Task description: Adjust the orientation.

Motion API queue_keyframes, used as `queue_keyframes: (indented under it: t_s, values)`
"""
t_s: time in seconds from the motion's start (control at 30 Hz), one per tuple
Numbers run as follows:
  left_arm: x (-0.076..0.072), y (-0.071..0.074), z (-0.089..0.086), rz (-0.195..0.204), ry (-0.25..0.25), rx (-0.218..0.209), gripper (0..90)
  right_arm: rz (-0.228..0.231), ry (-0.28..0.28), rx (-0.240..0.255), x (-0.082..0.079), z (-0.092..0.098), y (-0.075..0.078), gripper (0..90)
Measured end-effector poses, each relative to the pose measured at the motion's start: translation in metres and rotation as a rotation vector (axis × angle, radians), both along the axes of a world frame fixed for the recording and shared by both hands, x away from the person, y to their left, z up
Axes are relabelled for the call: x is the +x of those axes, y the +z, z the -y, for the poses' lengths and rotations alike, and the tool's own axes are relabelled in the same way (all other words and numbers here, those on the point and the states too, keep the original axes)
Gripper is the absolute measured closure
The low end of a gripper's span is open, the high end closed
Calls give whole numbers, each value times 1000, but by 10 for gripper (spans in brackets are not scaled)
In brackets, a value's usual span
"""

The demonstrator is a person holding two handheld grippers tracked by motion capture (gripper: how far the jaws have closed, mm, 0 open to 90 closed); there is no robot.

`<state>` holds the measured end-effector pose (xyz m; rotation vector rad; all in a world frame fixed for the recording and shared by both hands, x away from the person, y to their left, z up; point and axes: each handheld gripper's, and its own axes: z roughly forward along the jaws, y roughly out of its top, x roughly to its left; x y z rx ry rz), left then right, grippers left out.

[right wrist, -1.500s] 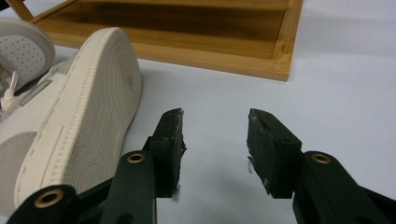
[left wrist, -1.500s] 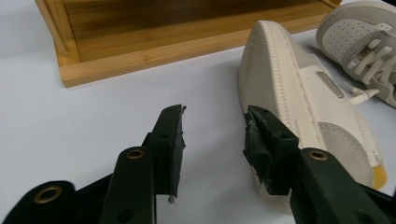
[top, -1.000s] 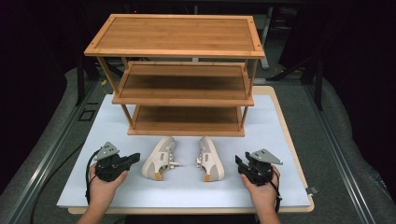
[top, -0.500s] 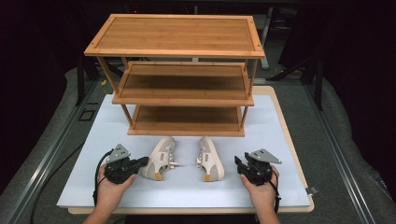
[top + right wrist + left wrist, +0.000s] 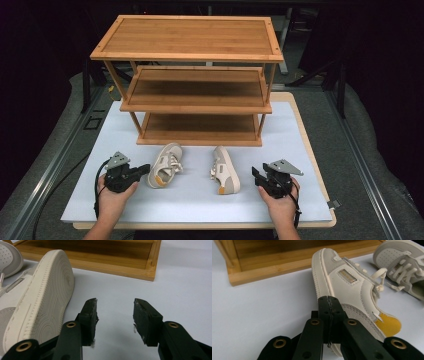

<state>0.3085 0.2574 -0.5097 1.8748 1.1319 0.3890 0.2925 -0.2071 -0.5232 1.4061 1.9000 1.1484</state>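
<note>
Your left gripper (image 5: 142, 169) rests on the white board (image 5: 200, 200) with its jaws pressed fully together, gripping nothing; its tip sits just beside the heel of the left shoe (image 5: 164, 172), at its 9 o'clock. The right shoe (image 5: 225, 170) lies on its side near the middle. Your right gripper (image 5: 256, 176) stands at that shoe's 3 o'clock, jaws parted wide and empty. The wooden rack (image 5: 192, 75) stands at 12 o'clock.

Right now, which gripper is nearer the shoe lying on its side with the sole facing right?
Right. The right gripper sits just right of that shoe, jaws open beside its sole. The left gripper is across the other shoe, jaws shut at its heel.
</note>
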Motion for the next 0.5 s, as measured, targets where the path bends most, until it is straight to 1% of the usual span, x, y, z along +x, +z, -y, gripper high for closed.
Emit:
queue_keyframes:
  t_s: [0.1, 0.2, 0.23, 0.27, 0.3, 0.37, 0.47, 0.5]
  values:
    - [3, -3, -4, -13, 15, 2, 899, 1, -1, 4, 0, 0, 0, 539]
    - [7, -7, -8, -38, 30, 19, 899, -1, 1, 8, 0, 0, 0, 552]
    - [7, -10, -9, -61, 27, 21, 898, -8, 5, 13, 0, 0, 0, 568]
    - [8, -17, -8, -100, 21, 20, 898, -12, 10, 17, 0, 0, 1, 580]
    - [9, -19, -8, -114, 24, 21, 897, -18, 14, 14, -1, -1, 1, 598]
    - [10, -20, -9, -133, 16, -3, 897, -20, 17, 20, -1, -1, 2, 623]
    - [9, -18, -6, -109, 18, 31, 894, -28, 41, 26, -3, -2, 3, 685]
    - [9, -18, -6, -108, 20, 33, 892, -24, 42, 25, -3, -2, 3, 711]
